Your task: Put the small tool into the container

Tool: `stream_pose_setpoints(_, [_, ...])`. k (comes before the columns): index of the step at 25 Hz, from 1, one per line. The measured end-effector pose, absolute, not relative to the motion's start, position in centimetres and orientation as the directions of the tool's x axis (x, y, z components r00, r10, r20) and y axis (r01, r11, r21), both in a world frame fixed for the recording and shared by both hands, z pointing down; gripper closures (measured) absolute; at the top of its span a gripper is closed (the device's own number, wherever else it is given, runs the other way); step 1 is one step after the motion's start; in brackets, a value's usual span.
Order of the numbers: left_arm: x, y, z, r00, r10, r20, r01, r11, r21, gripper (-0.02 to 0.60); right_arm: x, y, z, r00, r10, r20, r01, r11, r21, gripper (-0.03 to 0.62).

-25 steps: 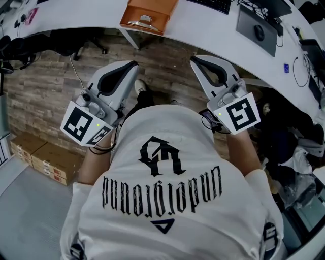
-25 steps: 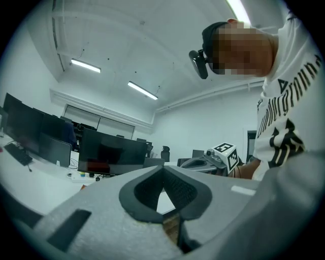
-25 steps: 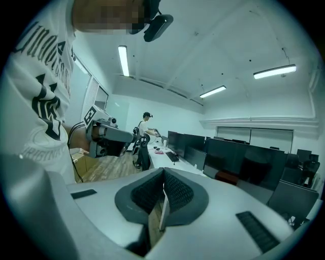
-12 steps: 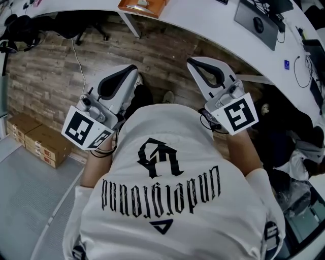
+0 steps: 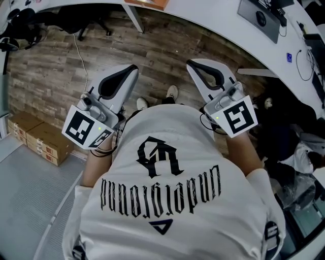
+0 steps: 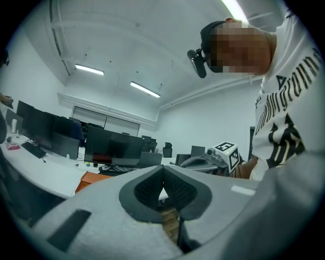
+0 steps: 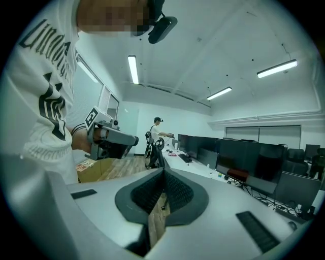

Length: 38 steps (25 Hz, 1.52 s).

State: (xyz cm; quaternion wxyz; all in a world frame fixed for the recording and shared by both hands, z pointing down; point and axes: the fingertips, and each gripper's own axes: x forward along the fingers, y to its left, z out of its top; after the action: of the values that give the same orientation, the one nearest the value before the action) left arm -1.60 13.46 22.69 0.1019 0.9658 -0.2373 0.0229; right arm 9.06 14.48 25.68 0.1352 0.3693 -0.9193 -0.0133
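In the head view, both grippers are held up in front of the person's white T-shirt, above the wooden floor. The left gripper [image 5: 133, 68] is shut with nothing in it, its tips meeting in the left gripper view [image 6: 163, 167]. My right gripper [image 5: 190, 63] is also shut and empty [image 7: 163, 170]. An orange container [image 5: 147, 3] sits on the curved white desk [image 5: 203, 15], just showing at the top edge, well ahead of both grippers; it also shows in the left gripper view [image 6: 94, 179]. I cannot make out a small tool in any view.
Cardboard boxes [image 5: 35, 139] lie on the floor at the left. A dark mouse pad [image 5: 259, 18] lies on the desk at the upper right. Rows of monitors [image 6: 111, 147] line the desks. Another person [image 7: 157, 129] stands far off by a desk.
The desk and orange container have slid up toward the top edge of the head view, and more floor shows. Both grippers stay shut and keep their place before the body.
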Motion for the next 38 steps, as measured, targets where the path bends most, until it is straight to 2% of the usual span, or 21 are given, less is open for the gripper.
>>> stream_pose_setpoints(19, [-15.8, 19.3, 21.6, 0.912, -0.402, 0.075, -0.409, -0.906, 0.107, 0.568, -2.6, 21.1, 24.5, -0.576, -0.785, 0.227, -0.774, 0.613, 0.159, 0.579])
stream_pose_setpoints(38, [-21.3, 21.4, 22.0, 0.933, -0.354, 0.055, -0.358, -0.928, 0.105, 0.568, -9.8, 24.4, 24.3, -0.575, -0.792, 0.206, -0.775, 0.608, 0.171, 0.579])
